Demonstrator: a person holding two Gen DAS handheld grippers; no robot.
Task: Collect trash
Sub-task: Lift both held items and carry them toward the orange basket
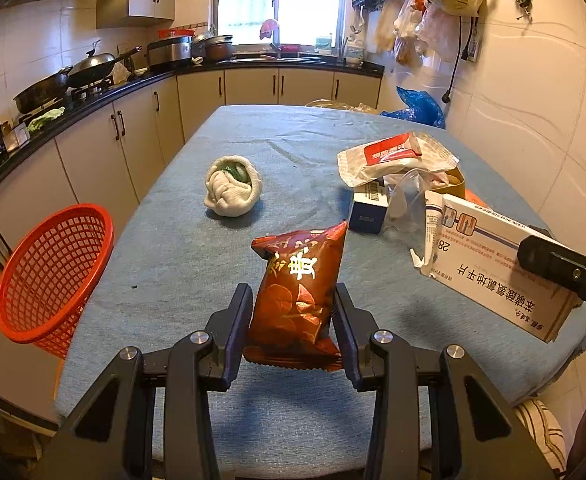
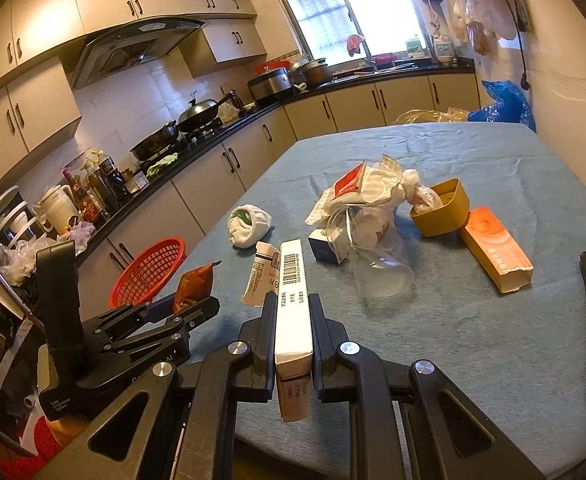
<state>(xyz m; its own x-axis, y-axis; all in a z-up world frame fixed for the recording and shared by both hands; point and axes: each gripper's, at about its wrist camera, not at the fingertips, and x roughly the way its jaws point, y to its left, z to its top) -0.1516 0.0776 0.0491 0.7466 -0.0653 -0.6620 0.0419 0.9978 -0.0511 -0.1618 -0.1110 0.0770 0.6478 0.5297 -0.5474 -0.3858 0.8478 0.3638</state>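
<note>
My left gripper (image 1: 293,300) is shut on a dark red snack packet (image 1: 299,292), held upright above the blue-covered table (image 1: 181,256); the right wrist view shows that packet (image 2: 192,284) in the left gripper (image 2: 181,304) at the left. My right gripper (image 2: 292,304) is shut on a white medicine box (image 2: 292,300), edge-up with a barcode on top; in the left wrist view this box (image 1: 489,264) hangs at the right with one black finger (image 1: 565,272) over it. A red mesh basket (image 1: 49,276) (image 2: 149,272) stands off the table's left edge.
Other litter on the table: a balled white cloth (image 1: 233,186), a crumpled white wrapper (image 1: 393,158), a clear plastic cup (image 2: 377,272), a small blue box (image 1: 369,210), a yellow tub (image 2: 443,208), an orange box (image 2: 495,248). A kitchen counter (image 1: 93,100) runs along the left.
</note>
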